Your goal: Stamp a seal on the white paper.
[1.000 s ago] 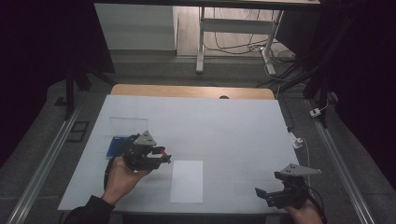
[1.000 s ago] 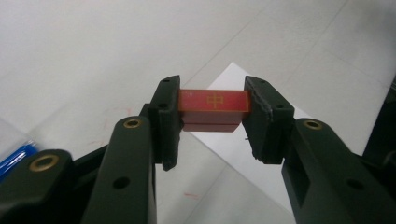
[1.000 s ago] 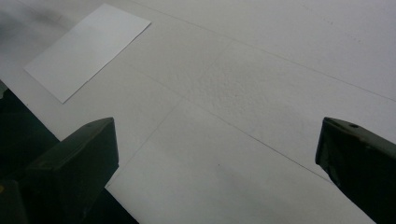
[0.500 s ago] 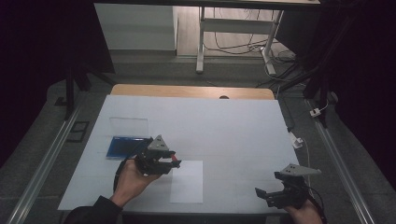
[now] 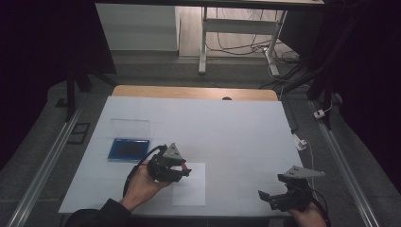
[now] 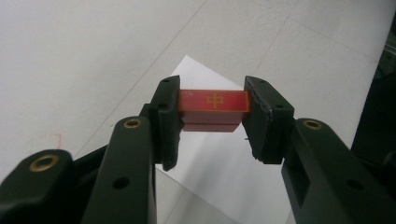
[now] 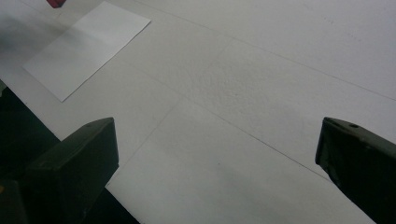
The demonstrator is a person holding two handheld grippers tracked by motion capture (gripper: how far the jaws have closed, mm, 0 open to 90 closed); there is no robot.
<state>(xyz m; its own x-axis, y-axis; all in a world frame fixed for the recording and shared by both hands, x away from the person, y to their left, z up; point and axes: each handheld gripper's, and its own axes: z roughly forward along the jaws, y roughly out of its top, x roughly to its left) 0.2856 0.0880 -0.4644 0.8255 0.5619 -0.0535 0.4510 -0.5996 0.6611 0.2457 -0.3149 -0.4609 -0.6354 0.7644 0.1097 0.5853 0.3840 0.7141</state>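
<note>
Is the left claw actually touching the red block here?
Touching. In the left gripper view, both jaws of the left claw press flush against the ends of the red block.

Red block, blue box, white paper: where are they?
red block (image 6: 214, 101): left gripper view, on its top face with the gold mark.
blue box (image 5: 128, 149): high view, on its dark middle.
white paper (image 5: 191, 191): high view, on its bare middle.

You have two grippers at the table: the left gripper (image 5: 185, 171) and the right gripper (image 5: 265, 196). One red block (image 6: 214, 102) with a gold mark sits clamped between the left one's jaws. One white sheet of paper (image 5: 191, 188) lies on the table (image 5: 236, 132). You have one blue tray (image 5: 128, 149) and one clear lid (image 5: 130, 127) beyond it. One table in all.
</note>
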